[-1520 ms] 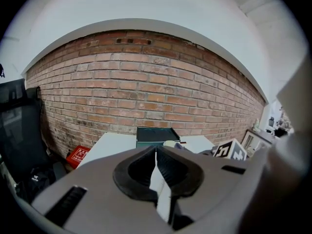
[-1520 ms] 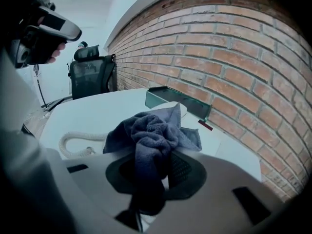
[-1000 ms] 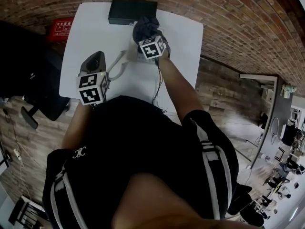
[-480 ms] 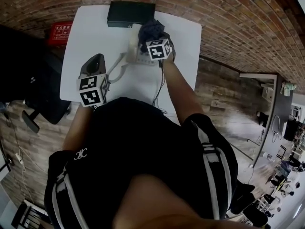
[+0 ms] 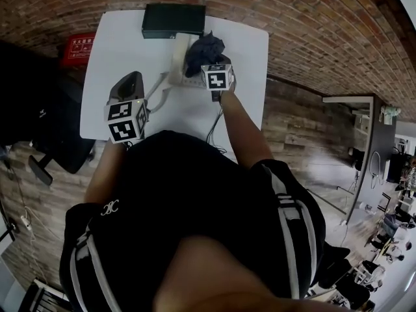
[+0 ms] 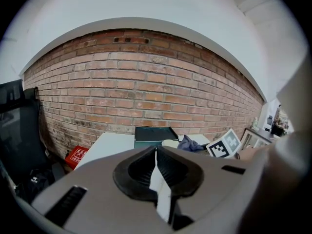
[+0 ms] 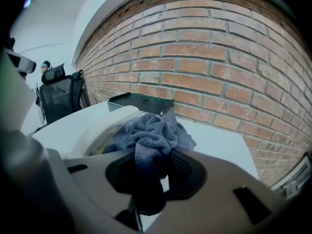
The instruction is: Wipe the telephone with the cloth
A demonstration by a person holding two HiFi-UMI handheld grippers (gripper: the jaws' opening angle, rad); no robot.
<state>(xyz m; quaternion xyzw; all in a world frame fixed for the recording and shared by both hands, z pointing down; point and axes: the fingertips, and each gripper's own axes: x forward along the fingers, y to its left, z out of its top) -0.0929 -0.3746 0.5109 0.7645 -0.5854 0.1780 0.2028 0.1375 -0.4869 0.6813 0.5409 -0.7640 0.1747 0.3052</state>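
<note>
The right gripper's [image 7: 157,156] jaws are clamped on the dark blue cloth [image 7: 148,129], which is bunched just ahead of them against the white telephone [image 7: 100,126] on the desk [image 7: 224,147]. The left gripper's [image 6: 155,152] jaws are closed on nothing, held left of the telephone.

A white bench [image 5: 123,44] is set against a red brick wall [image 5: 312,18]. To the bench's left, a black office chair [image 5: 39,109] and a red box [image 5: 77,46] are seen on the floor. To its right, brown plank floor [image 5: 305,135] is shown.
</note>
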